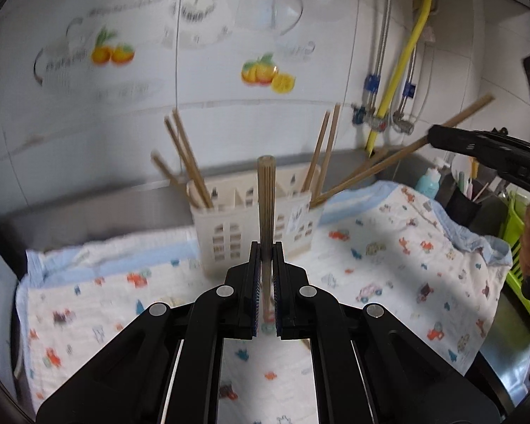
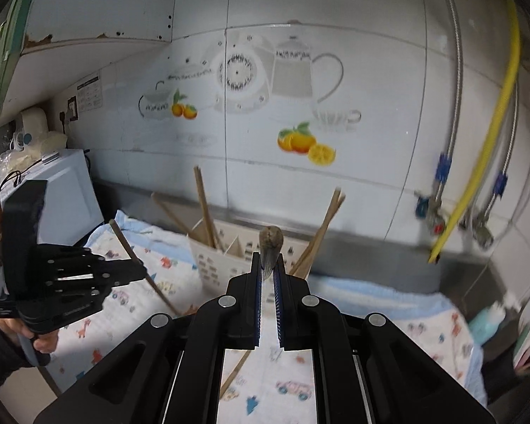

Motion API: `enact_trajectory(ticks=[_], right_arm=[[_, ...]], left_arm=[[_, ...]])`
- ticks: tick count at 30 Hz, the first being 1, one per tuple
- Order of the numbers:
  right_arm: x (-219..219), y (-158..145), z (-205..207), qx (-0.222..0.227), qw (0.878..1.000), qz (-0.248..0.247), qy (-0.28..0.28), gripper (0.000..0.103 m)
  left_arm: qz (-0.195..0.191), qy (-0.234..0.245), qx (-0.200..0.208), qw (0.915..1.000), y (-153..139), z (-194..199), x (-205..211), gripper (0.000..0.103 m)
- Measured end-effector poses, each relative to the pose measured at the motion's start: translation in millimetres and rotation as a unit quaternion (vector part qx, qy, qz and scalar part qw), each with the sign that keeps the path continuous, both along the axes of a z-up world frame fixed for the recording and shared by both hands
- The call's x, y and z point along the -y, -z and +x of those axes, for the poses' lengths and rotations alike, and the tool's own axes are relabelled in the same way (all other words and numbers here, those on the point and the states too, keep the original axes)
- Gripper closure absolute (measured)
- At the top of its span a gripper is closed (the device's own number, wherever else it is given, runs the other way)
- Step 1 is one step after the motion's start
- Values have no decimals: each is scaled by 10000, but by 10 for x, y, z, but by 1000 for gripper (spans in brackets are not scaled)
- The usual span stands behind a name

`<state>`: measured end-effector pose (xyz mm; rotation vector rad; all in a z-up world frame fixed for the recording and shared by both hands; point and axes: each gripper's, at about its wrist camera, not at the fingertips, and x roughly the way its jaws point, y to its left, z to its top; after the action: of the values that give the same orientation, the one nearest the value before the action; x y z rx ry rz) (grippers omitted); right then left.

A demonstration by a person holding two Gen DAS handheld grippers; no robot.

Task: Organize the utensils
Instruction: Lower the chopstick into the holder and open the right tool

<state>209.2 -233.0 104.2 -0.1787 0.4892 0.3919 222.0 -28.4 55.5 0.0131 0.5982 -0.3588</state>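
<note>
A cream utensil holder (image 1: 254,226) with several compartments stands on the patterned cloth (image 1: 388,265) by the wall; it also shows in the right wrist view (image 2: 215,261). Wooden chopsticks (image 1: 187,162) lean in its left end and another pair (image 1: 323,148) in its right end. My left gripper (image 1: 266,251) is shut on an upright wooden chopstick (image 1: 266,205) in front of the holder. My right gripper (image 2: 268,265) is shut on a wooden chopstick (image 2: 270,242) above the holder's right side; it shows in the left wrist view (image 1: 431,136), its chopstick (image 1: 378,166) slanting toward the holder.
A tiled wall with fruit decals (image 1: 265,70) stands behind. Pipes and a yellow hose (image 1: 406,60) hang at the right. A sink area with a teal bottle (image 1: 427,182) and a green rack (image 1: 516,233) lies to the right. A white appliance (image 2: 63,190) stands at the left.
</note>
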Motion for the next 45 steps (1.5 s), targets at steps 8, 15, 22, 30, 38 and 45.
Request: enact_trajectory(ticks=[8,15,22,30,38,45], right_arm=[[-46,-198,298,25,9999,-105,117,96],[-57,-302,505,76,9998,16,164,97],[-40,-344,742,203,9987,382,251,97],[-114,-13,1043,-79,9987,433,271,97],[-161,291,1170,-412,9984,259,295,96],[-171,342,1143,-431,9984,208,300,93]], left_arm=[[-52,-119,861,9962,-716,71,10,98],[68,-399,1211,9918,-961,367,34,98],[168,-568,965,9936,-782,715,41,98],[185,-577,532,9967,-473,944,0,98],[226,-580,321,9975,-306,1032,-6,96],[188,-589,273,9977,-289,1042,-27,95]])
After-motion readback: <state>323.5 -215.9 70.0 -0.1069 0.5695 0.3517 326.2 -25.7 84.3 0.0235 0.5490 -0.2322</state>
